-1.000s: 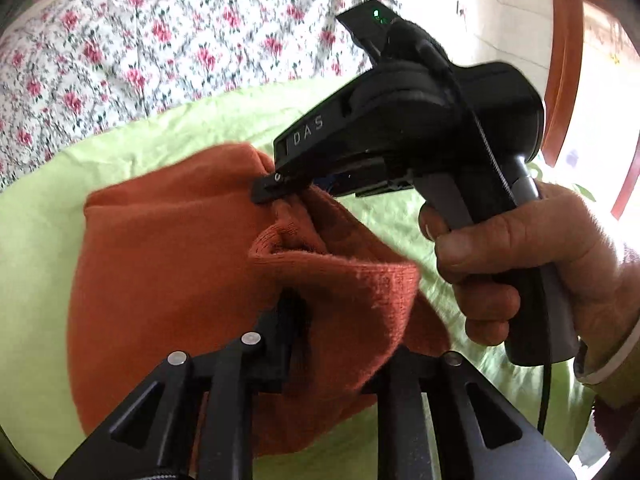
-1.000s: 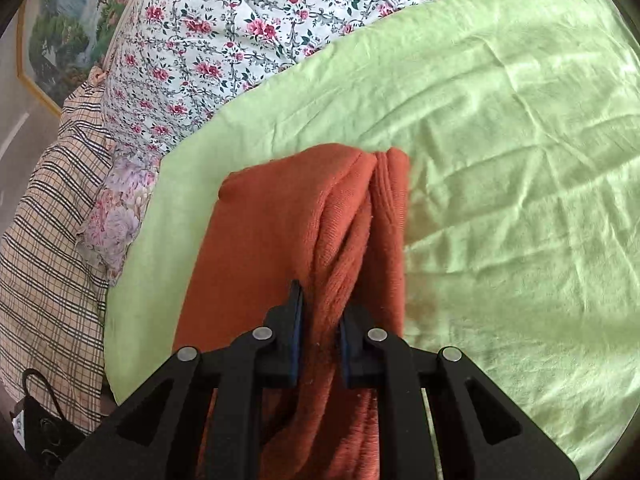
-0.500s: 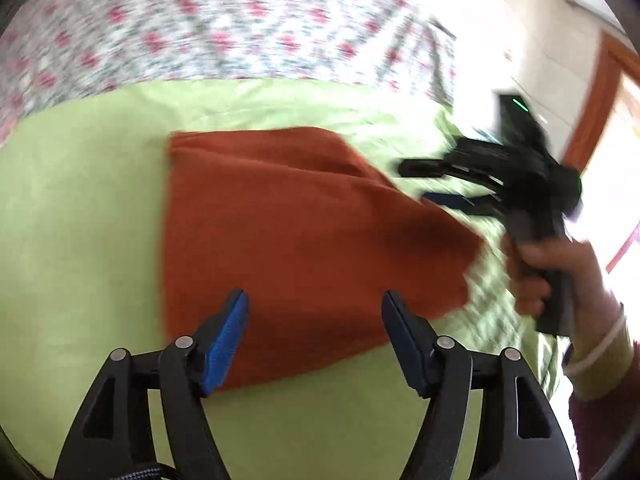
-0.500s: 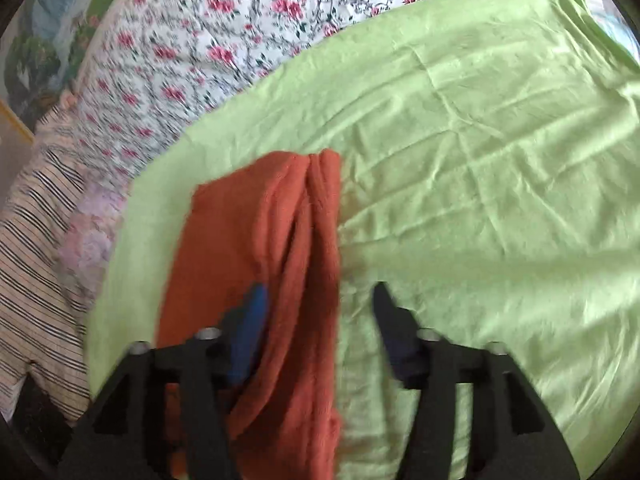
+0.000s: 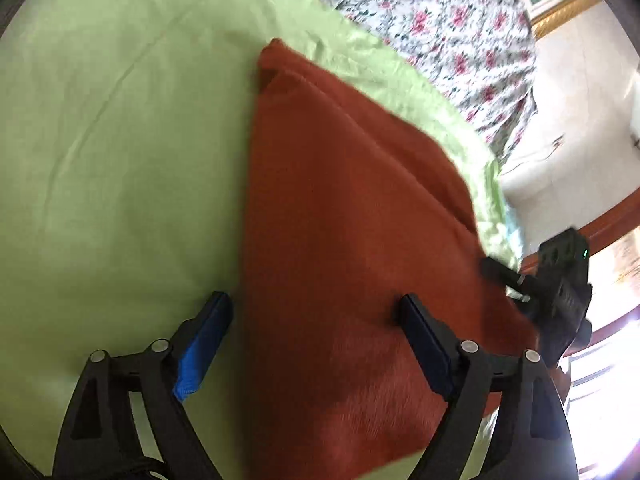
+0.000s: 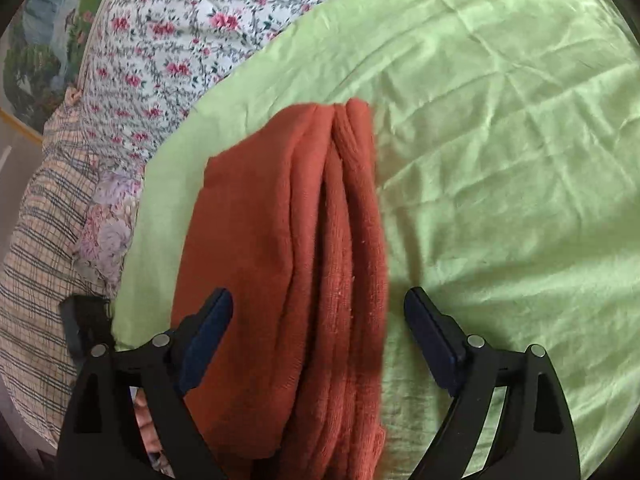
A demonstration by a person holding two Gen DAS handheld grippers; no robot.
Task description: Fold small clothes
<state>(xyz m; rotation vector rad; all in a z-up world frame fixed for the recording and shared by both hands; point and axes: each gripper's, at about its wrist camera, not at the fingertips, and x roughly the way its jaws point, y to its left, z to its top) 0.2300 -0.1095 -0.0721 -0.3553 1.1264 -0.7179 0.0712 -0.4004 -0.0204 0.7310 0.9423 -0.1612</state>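
Observation:
A rust-orange knit garment [image 5: 352, 240] lies folded flat on the light green sheet [image 5: 112, 140]. My left gripper [image 5: 316, 312] is open and empty, hovering over the garment's near left edge. In the right wrist view the garment [image 6: 288, 260] shows stacked folded edges running away from me. My right gripper [image 6: 318, 308] is open and empty, its jaws wide to either side of the folds. The right gripper also shows in the left wrist view [image 5: 520, 280] at the garment's right edge.
A floral bedspread [image 6: 172, 40] lies beyond the green sheet [image 6: 500, 140]. A checked cloth [image 6: 36, 248] lies at the left with a dark object [image 6: 84, 324] on it. A wall and wooden door frame [image 5: 592, 224] stand at the right.
Both grippers have opened and let go of the garment, which now lies flat and folded. Both have pulled back, and the left one has swung to a new angle.

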